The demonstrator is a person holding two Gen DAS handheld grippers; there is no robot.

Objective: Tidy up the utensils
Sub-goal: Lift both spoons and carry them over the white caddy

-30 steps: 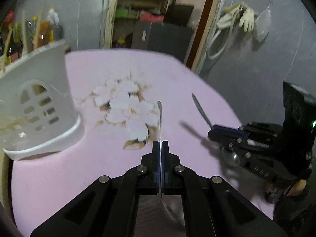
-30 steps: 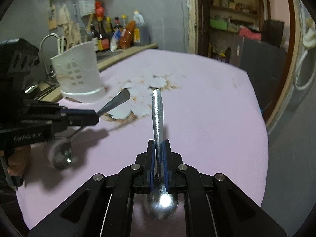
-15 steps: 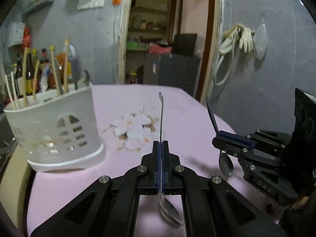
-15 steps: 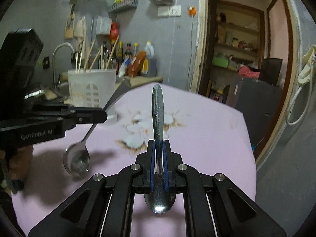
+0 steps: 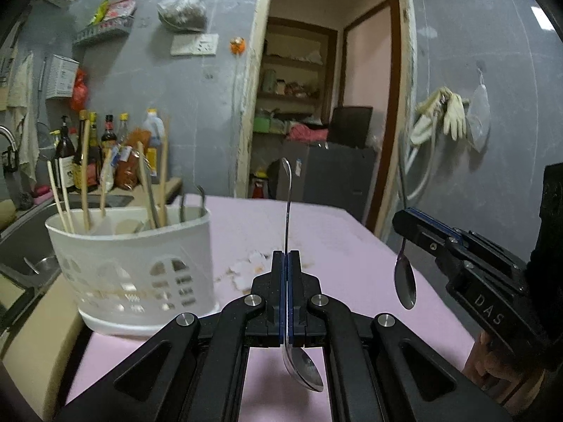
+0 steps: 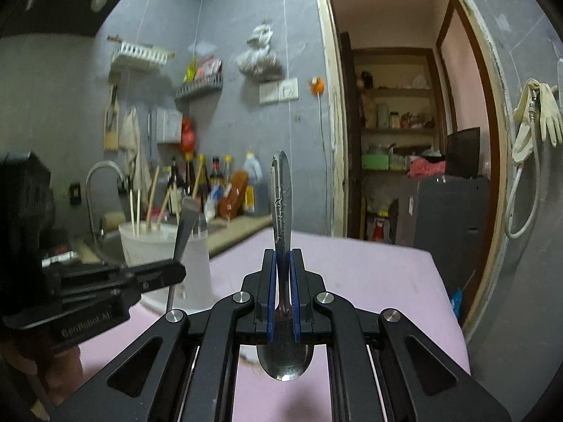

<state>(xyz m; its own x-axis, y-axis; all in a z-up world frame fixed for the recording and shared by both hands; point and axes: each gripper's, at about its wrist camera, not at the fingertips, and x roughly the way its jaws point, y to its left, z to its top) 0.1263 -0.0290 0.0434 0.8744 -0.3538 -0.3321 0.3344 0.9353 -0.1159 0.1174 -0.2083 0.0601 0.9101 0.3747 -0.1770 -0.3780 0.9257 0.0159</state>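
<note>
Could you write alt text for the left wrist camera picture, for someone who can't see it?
The left gripper clamps a spoon upright, bowl down, above a pink table; a white utensil holder stands left, the right gripper holds another spoon.

Your desk is covered edge to edge in a pale pink cloth, and near its middle the cloth carries a white flower print with brownish edges. On the left part of the desk stands a white plastic utensil caddy with window-shaped cut-outs in its wall, upright, its base flat on the cloth. You can see chopsticks and a few metal handles sticking up out of it.
</note>
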